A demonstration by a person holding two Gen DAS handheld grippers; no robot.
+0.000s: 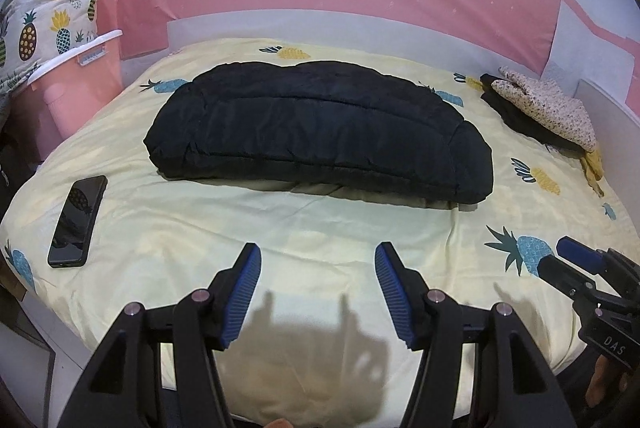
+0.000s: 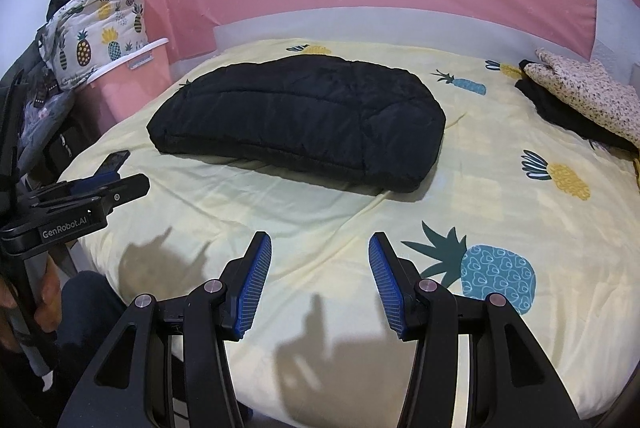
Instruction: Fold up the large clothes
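Observation:
A black padded jacket [image 1: 316, 132] lies folded into a compact bundle in the middle of the bed; it also shows in the right wrist view [image 2: 300, 124]. My left gripper [image 1: 318, 254] is open and empty, held above the near part of the bed, well short of the jacket. My right gripper [image 2: 320, 242] is open and empty too, at about the same distance from the jacket. The right gripper shows at the right edge of the left wrist view [image 1: 576, 252]. The left gripper shows at the left edge of the right wrist view [image 2: 116, 184].
The bed has a yellow pineapple-print sheet [image 1: 280, 228]. A black phone [image 1: 78, 220] lies on its near left. A pile of clothes with a floral piece on top [image 1: 548, 108] sits at the far right. A pink bin [image 1: 76, 84] holding a pineapple-print quilt [image 1: 48, 12] stands beside the bed's left.

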